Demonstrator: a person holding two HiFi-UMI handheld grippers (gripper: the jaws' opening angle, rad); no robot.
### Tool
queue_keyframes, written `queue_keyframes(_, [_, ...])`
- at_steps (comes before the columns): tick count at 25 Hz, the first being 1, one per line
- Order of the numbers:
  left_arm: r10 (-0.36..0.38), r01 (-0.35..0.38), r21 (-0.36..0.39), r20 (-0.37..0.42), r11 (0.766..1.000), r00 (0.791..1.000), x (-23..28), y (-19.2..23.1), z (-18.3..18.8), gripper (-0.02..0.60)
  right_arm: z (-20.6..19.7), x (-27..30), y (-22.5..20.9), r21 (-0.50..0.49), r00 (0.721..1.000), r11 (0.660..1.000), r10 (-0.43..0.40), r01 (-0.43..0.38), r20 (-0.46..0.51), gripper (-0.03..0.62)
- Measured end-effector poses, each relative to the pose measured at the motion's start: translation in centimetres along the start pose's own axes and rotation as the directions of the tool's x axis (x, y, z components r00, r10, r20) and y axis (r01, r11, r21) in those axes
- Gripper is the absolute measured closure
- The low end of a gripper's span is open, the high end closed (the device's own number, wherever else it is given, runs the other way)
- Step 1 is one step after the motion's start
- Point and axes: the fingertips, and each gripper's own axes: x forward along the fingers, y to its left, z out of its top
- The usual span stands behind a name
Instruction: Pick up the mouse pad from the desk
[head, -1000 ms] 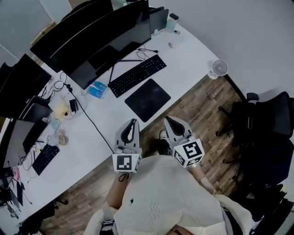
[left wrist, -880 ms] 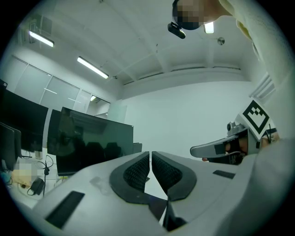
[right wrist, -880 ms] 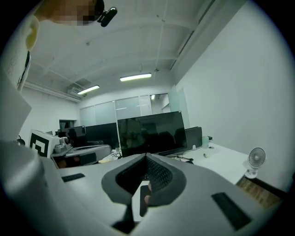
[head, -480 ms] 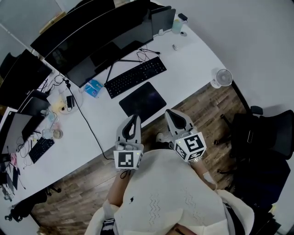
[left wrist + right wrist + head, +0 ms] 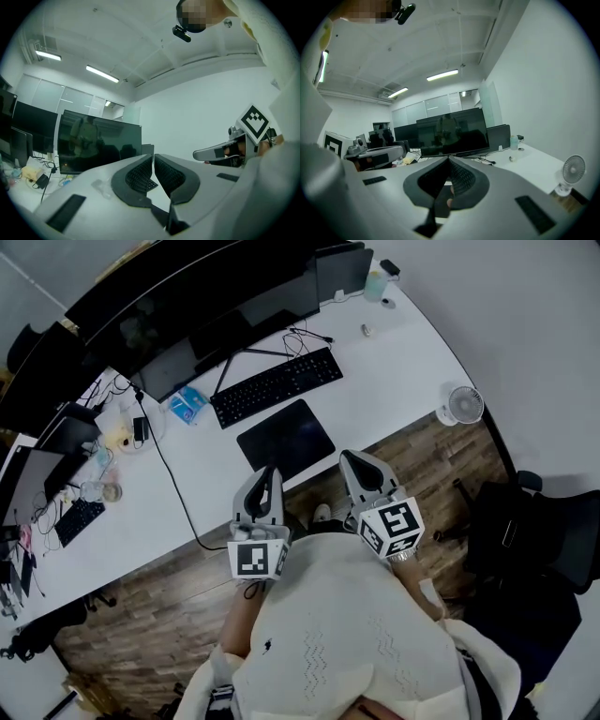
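Note:
The black mouse pad (image 5: 285, 439) lies flat near the front edge of the white desk (image 5: 394, 371), just in front of a black keyboard (image 5: 277, 386). In the head view both grippers are held close to the person's chest, over the desk's front edge and short of the pad. My left gripper (image 5: 270, 472) points at the pad's near-left corner, and its jaws are shut with nothing between them (image 5: 153, 157). To the right of the pad's near edge, my right gripper (image 5: 352, 457) is also shut and empty (image 5: 449, 159). Neither gripper view shows the pad.
Dark monitors (image 5: 216, 306) line the back of the desk, with cables, a blue packet (image 5: 186, 407) and a bottle (image 5: 377, 282). A small white fan (image 5: 463, 406) stands at the right corner. A black office chair (image 5: 553, 531) is on the wooden floor at the right.
The head view has shifted, and the desk and pad now sit nearer the grippers. Both grippers stay shut close to the chest, with their tips now reaching the desk's front edge.

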Motion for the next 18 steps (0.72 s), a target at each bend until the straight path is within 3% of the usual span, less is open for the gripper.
queue_keyframes(8, [0.058, -0.059, -0.013, -0.033, 0.998, 0.998, 0.4, 0.3, -1.2, 0.558, -0.9, 0.8, -1.8, 0.019, 0.999, 1.0, 0.02, -0.02, -0.037, 0.594])
queue_keyframes(18, [0.071, -0.073, -0.021, -0.108, 0.997, 0.992, 0.7, 0.3, -3.9, 0.558, -3.1, 2.1, -2.5, 0.023, 0.993, 0.999, 0.049, -0.047, -0.108, 0.592])
